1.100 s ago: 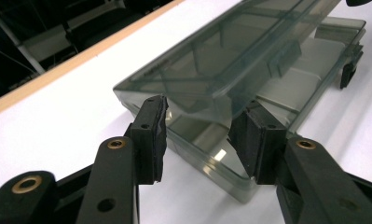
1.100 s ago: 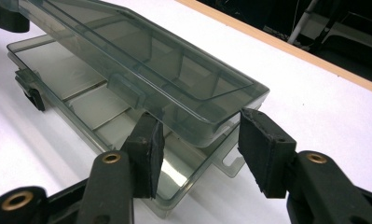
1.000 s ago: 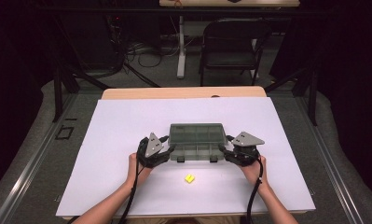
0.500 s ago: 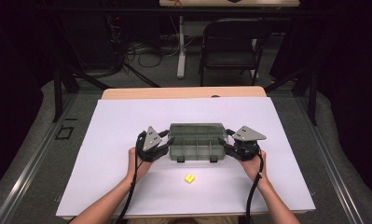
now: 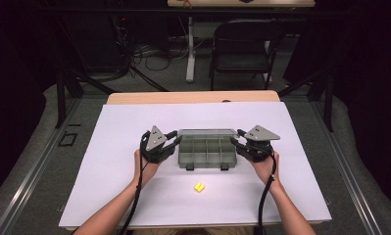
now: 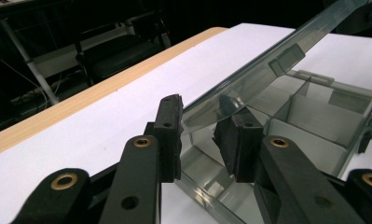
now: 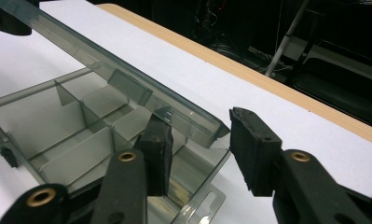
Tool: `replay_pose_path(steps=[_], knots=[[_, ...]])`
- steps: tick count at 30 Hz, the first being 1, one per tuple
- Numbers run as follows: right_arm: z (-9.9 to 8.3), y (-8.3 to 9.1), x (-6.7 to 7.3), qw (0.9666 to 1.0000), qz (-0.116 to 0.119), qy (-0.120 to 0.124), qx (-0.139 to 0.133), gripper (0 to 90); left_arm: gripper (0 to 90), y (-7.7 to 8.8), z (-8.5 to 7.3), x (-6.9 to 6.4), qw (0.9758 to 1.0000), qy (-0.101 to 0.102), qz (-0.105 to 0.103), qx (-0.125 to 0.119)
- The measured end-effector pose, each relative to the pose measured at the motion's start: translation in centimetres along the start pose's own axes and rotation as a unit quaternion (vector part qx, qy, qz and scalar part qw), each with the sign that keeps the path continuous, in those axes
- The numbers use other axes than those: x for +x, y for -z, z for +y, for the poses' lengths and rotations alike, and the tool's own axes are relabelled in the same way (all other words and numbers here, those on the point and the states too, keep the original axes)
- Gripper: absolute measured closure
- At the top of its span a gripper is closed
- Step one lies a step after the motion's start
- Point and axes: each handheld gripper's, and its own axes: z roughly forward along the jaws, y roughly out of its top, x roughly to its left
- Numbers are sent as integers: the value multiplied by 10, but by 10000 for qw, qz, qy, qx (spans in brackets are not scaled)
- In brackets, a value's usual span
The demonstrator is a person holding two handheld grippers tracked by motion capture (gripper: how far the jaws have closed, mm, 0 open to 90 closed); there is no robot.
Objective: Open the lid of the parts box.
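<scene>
Left gripper view: we see left gripper [image 6: 200, 140] jaws closing on the lid [image 6: 267, 65] corner, not clearly pinching. Right gripper [image 7: 202, 149] likewise straddles the opposite corner, closing too. We're lifting both ends evenly. Box [image 5: 206, 152], smoky clear plastic with dividers, sits mid-table; yellow piece [image 5: 199, 187] at its 6 o'clock.

The box I am working on is a smoky-grey, see-through plastic organizer box [image 5: 206, 152] with thin dividers splitting it into small compartments, which look empty. It sits flat near the middle of the white tabletop [image 5: 109, 171], with two small dark latches on the edge facing me. Its clear lid [image 6: 267, 65] is hinged up at a slant over the open tray, its end corners between my tongs.
</scene>
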Motion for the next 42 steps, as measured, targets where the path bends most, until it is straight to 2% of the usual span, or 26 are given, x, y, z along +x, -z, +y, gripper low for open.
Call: replay_pose_path(steps=[9,16,22,23,30,37,42], knots=[[8,-8,-8,9997,-121,-231,9,670,748,-6,2,10,9995,303,-25,-107],[10,-16,-14,9988,-238,-425,83,729,775,-11,4,17,9988,442,2,-212],[10,-20,-18,9976,-248,-641,98,762,799,-16,1,21,9979,617,49,-171],[9,-21,-20,9973,-259,-681,121,790,803,-17,1,22,9978,640,26,-181],[8,-29,-23,9963,-265,-797,192,793,808,-22,2,25,9973,695,86,-234],[6,-36,-25,9956,-311,-840,258,802,805,-28,1,26,9982,568,160,-118],[3,-43,-27,9952,-385,-838,312,817,811,-34,-3,28,9982,559,200,-41]])
